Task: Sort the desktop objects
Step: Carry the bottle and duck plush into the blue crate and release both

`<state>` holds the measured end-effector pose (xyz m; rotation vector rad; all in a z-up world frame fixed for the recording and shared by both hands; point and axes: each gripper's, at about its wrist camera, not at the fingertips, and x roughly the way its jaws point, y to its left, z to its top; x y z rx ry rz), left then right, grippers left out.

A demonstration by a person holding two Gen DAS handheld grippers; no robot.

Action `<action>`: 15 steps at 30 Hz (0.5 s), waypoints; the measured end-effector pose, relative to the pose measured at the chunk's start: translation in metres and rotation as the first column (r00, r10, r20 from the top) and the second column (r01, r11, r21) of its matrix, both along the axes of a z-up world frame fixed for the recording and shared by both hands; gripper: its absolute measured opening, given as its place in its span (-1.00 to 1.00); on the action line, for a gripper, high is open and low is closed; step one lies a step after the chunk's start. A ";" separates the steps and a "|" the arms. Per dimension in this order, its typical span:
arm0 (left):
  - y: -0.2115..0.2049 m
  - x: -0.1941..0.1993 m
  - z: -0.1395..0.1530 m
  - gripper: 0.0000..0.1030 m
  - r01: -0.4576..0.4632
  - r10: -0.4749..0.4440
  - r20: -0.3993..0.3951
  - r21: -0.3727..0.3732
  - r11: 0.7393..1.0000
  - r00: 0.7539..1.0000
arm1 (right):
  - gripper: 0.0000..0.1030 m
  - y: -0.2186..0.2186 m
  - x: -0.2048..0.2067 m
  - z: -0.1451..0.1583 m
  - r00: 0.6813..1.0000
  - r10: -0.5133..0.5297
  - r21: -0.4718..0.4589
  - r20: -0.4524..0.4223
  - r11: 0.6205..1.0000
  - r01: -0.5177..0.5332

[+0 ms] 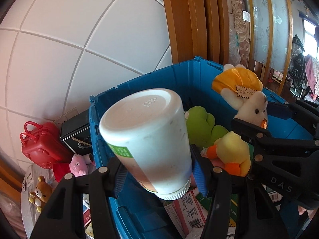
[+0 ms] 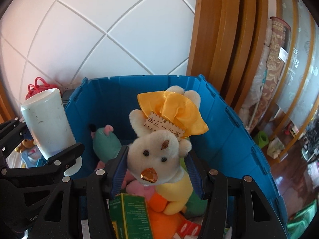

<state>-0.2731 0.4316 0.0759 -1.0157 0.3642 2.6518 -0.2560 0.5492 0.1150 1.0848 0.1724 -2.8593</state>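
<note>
The left gripper (image 1: 158,174) is clamped on a white bottle (image 1: 147,139) held upside down — cap toward the camera, flat base pointing away. Both blue pads press against the bottle's lower body near the ribbed cap. The bottle hangs over the left side of the blue bin (image 1: 179,75), above the bin's left wall.

The right gripper (image 2: 157,171) is closed on a white plush rabbit (image 2: 154,155), gripping its head between both pads. The rabbit wears a yellow bow (image 2: 175,111) with a small wooden tag, and hangs over the bin interior.

Inside the bin lie a yellow duck plush (image 1: 235,153), a green plush (image 1: 201,127) and several printed cartons (image 1: 187,209).

Outside the bin's left wall — a red toy suitcase (image 1: 41,145), a black box (image 1: 76,133), a pink pig toy (image 1: 77,165) and a brown bear toy (image 1: 41,193).
</note>
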 end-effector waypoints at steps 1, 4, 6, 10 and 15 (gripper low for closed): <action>0.001 -0.001 -0.003 0.09 0.000 0.000 0.007 -0.002 1.000 1.000 | 0.07 0.000 -0.002 -0.002 1.000 -0.005 0.008 0.002 1.000 0.005; 0.002 -0.008 -0.011 0.09 0.004 -0.004 0.054 0.000 1.000 0.999 | 0.08 0.000 -0.005 -0.011 1.000 -0.016 0.016 0.008 1.000 0.016; 0.000 -0.009 -0.012 0.09 0.004 -0.005 0.061 0.012 1.000 0.998 | 0.08 0.001 -0.006 -0.016 1.000 -0.016 0.010 0.018 1.000 0.016; -0.002 -0.009 -0.015 0.16 0.012 -0.014 0.079 0.022 1.000 0.997 | 0.13 0.008 -0.010 -0.028 0.999 -0.015 -0.033 0.042 0.999 0.016; -0.003 -0.002 -0.010 0.47 0.007 -0.007 0.027 0.021 1.000 1.000 | 0.13 0.013 -0.011 -0.031 0.999 -0.021 -0.039 0.047 0.999 0.023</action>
